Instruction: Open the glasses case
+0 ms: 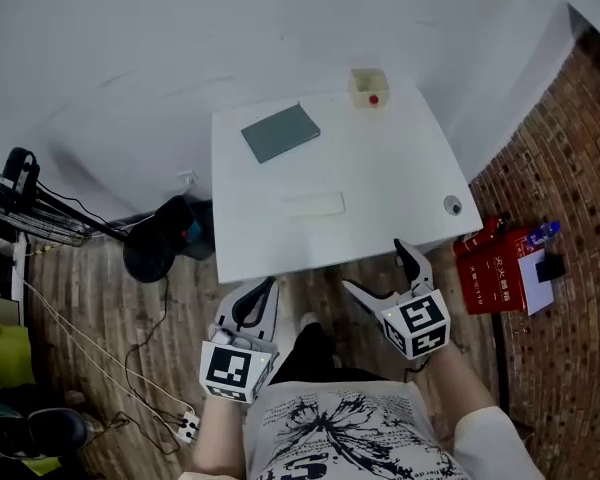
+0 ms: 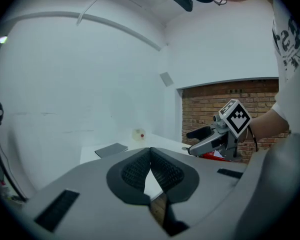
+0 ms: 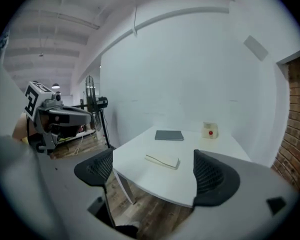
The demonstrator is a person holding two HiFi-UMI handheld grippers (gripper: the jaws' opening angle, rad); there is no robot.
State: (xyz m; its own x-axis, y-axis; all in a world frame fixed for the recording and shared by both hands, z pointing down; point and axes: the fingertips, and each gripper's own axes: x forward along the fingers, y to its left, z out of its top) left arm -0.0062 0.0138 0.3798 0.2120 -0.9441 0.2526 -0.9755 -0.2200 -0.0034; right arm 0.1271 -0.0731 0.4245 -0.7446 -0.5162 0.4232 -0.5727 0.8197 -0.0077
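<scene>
A flat white glasses case [image 1: 314, 205] lies shut near the middle of the white table [image 1: 400, 168]; in the right gripper view the case [image 3: 162, 160] shows between the jaws but far ahead. My left gripper [image 1: 265, 288] hangs below the table's near edge, off the table, its pads [image 2: 162, 170] pressed together with nothing between them. My right gripper [image 1: 373, 266] is also just short of the near edge, and its jaws stand wide apart and empty. Neither gripper touches the case.
A grey flat pad [image 1: 280, 132] lies at the table's far left. A small cream box with a red dot [image 1: 369, 87] stands at the far edge. A small round thing [image 1: 452, 205] sits near the right edge. Red boxes [image 1: 495, 263], cables and a black stand [image 1: 165, 238] are on the wooden floor.
</scene>
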